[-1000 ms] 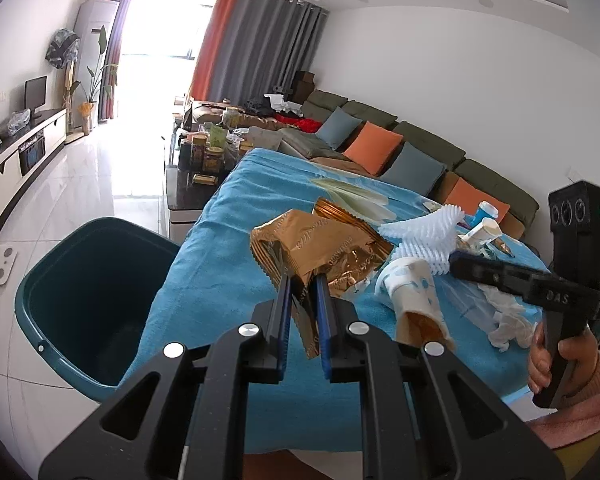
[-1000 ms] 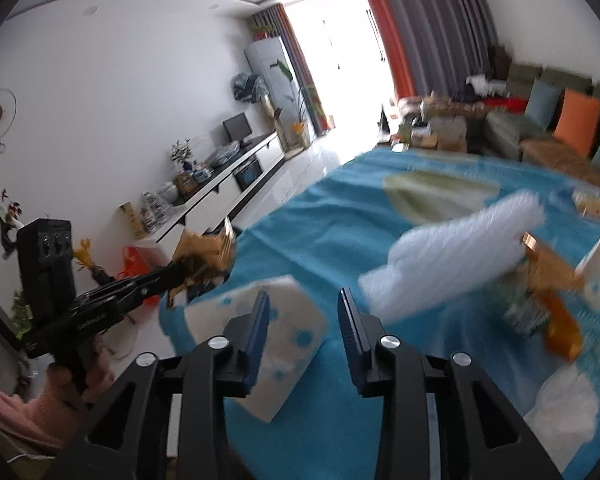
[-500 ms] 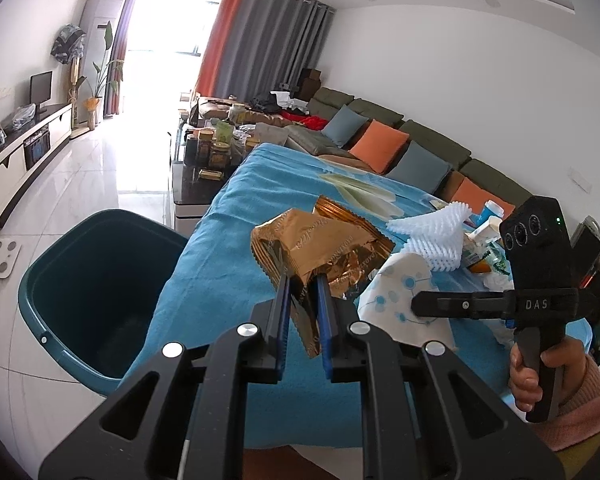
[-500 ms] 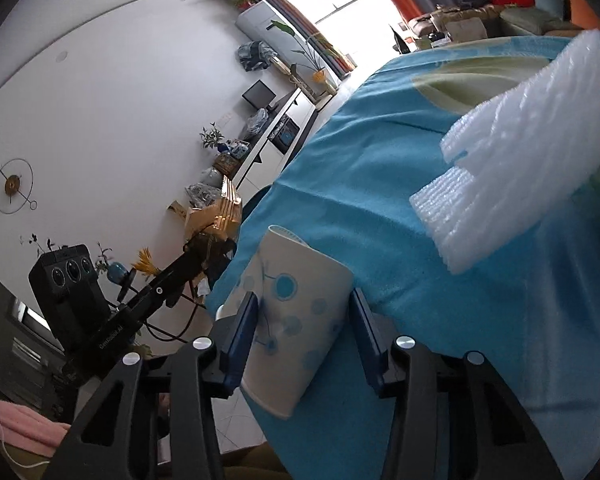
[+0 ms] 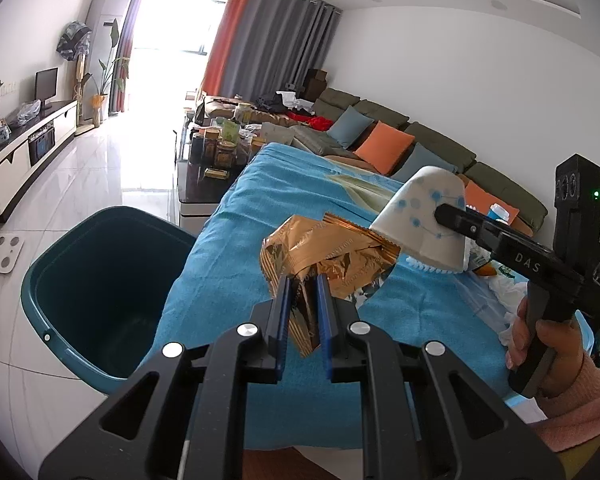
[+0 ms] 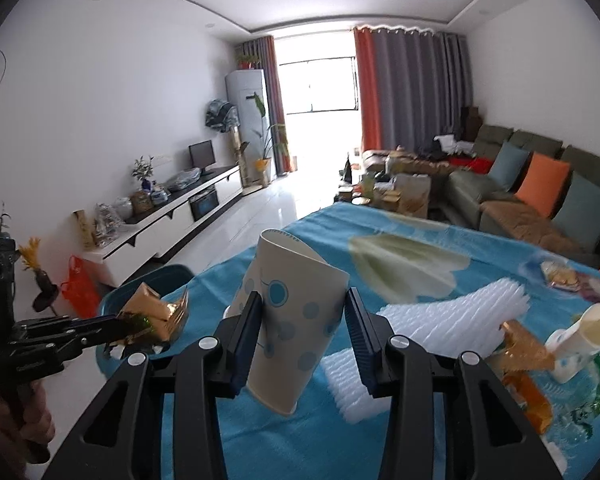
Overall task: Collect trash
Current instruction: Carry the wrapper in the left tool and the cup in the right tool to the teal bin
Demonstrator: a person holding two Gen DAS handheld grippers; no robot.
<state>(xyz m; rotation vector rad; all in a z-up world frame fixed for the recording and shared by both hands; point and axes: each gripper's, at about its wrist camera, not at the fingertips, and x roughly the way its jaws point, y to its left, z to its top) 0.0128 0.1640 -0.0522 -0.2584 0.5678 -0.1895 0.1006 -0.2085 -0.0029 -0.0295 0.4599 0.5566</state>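
Table [image 5: 228, 248] in mid-room, spread with a cloth; bin [image 5: 88, 280] on the floor against its left edge. Left gripper [image 5: 303, 304] holds the foil wrapper [image 5: 328, 256] above the near table edge, beside the bin. Right gripper [image 6: 304, 332] holds the paper cup [image 6: 292, 320] over the table, right of the wrapper. Foam sheet [image 6: 452, 312] on the table right of the cup, more litter beyond it. Sofa [image 6: 540, 184] behind the table at right; TV unit [image 6: 172, 220] along the left wall
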